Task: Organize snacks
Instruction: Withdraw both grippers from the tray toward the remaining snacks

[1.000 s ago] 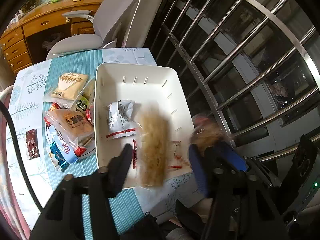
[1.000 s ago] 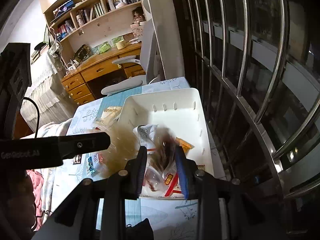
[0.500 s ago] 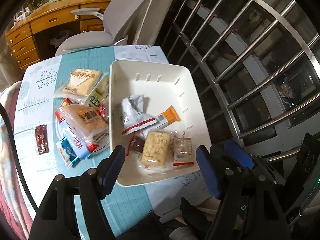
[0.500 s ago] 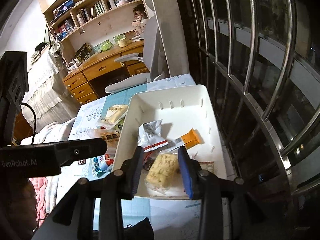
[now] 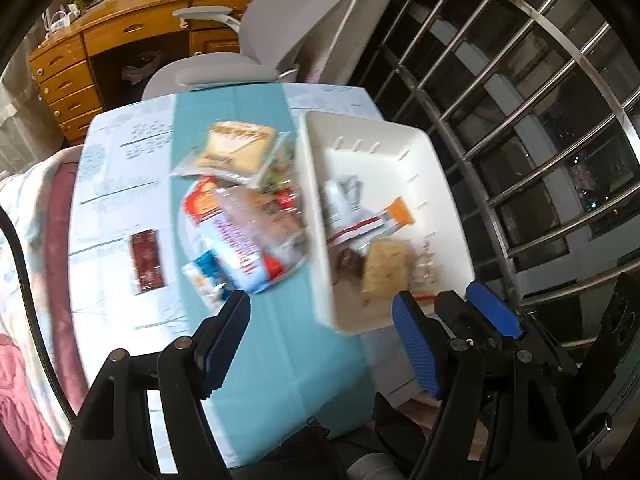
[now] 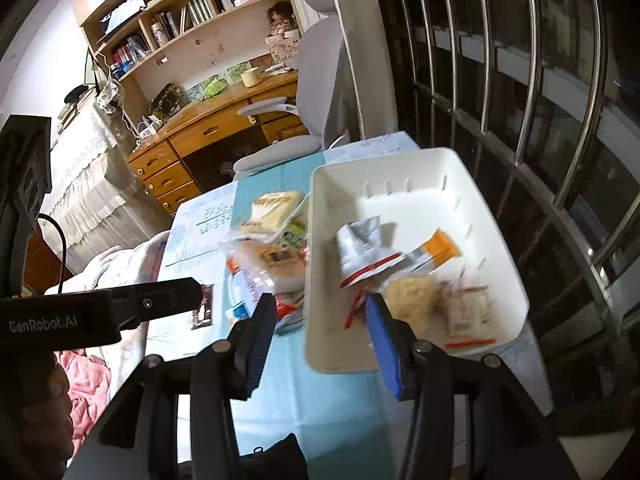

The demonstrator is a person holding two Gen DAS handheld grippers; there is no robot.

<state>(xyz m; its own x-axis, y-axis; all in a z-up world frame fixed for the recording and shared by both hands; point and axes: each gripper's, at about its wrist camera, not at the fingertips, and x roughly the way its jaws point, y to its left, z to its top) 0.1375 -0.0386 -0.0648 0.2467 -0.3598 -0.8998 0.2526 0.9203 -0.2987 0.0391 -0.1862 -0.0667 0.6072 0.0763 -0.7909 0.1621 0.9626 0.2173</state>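
A white bin (image 5: 436, 168) (image 6: 464, 172) on the right of the table holds several snacks: a grey-and-red packet (image 5: 346, 204) (image 6: 360, 244), an orange-ended bar (image 5: 400, 212) (image 6: 438, 246) and a pale cracker pack (image 5: 386, 266) (image 6: 414, 300). A pile of loose snacks (image 5: 240, 236) (image 6: 272, 256) lies left of the bin, with a sandwich-biscuit pack (image 5: 236, 148) (image 6: 274, 208) at its far end. My left gripper (image 5: 320, 328) is open and empty above the bin's near left corner. My right gripper (image 6: 320, 332) is open and empty above the bin's near edge.
A dark red sachet (image 5: 146, 260) (image 6: 202, 308) lies alone on the table's left part. A grey office chair (image 5: 256, 48) (image 6: 304, 112) and a wooden desk (image 5: 108, 40) stand behind the table. Metal window bars (image 5: 520, 80) run along the right. Bedding (image 5: 24, 280) lies at left.
Both grippers let their snack packs fall into the bin and opened. Both have since swung left, so the snack pile and bin's left wall now sit more central.
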